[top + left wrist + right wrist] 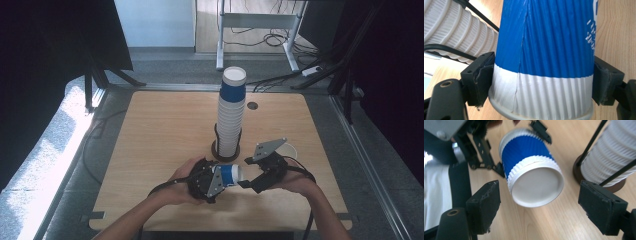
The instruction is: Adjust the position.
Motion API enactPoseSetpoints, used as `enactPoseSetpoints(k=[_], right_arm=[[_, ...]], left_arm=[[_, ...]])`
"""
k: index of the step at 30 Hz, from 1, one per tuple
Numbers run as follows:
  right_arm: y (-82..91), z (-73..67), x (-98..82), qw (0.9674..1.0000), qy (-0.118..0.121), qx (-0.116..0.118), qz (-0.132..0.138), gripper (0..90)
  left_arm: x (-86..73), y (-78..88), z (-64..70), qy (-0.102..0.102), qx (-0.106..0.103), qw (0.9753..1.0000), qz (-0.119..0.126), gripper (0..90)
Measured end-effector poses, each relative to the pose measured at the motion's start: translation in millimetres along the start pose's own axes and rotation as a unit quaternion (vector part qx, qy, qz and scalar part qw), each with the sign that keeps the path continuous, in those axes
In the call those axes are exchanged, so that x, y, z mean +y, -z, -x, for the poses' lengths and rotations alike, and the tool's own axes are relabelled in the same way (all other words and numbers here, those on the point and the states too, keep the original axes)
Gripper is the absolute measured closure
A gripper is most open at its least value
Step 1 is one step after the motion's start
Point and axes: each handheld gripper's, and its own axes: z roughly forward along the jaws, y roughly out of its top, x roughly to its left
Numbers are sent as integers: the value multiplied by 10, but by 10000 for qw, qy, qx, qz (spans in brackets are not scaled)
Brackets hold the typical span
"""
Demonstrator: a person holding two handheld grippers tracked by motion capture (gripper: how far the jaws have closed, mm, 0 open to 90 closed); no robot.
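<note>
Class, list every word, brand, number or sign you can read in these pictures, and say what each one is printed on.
None can be read.
White print on the blue cup, at the right edge of the left gripper view: cut off and too broken to read.
The cup stack, the grippers and the table: no lettering seen.

We see a wooden table (165, 130) with a tall stack of ribbed paper cups (230, 112) standing in a dark wire holder (225, 147) near its centre. At about six o'clock from the stack, the left gripper (220, 176) clasps a blue-and-white cup (231, 173) lying sideways, base toward three o'clock. The right gripper (252, 181) sits just beside that base, its jaws apart.
</note>
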Motion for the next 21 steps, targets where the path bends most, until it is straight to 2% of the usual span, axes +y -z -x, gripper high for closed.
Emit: enactPoseSetpoints(k=[3, 8, 14, 21], right_arm=[[-69, 4, 58, 9983, 157, 105, -552, 179], [-181, 9, 193, 9911, 353, 250, -1255, 168], [-257, 14, 335, 9850, 392, 352, -1644, 166], [-454, 7, 345, 9792, 454, 499, -1912, 164]], left_arm=[[8, -15, 23, -52, -13, 10000, -16, 177], [21, -43, 58, -134, -15, 9999, -56, 177], [30, -48, 74, -229, 27, 9997, -92, 177], [60, -60, 97, -341, 67, 9993, -108, 178]])
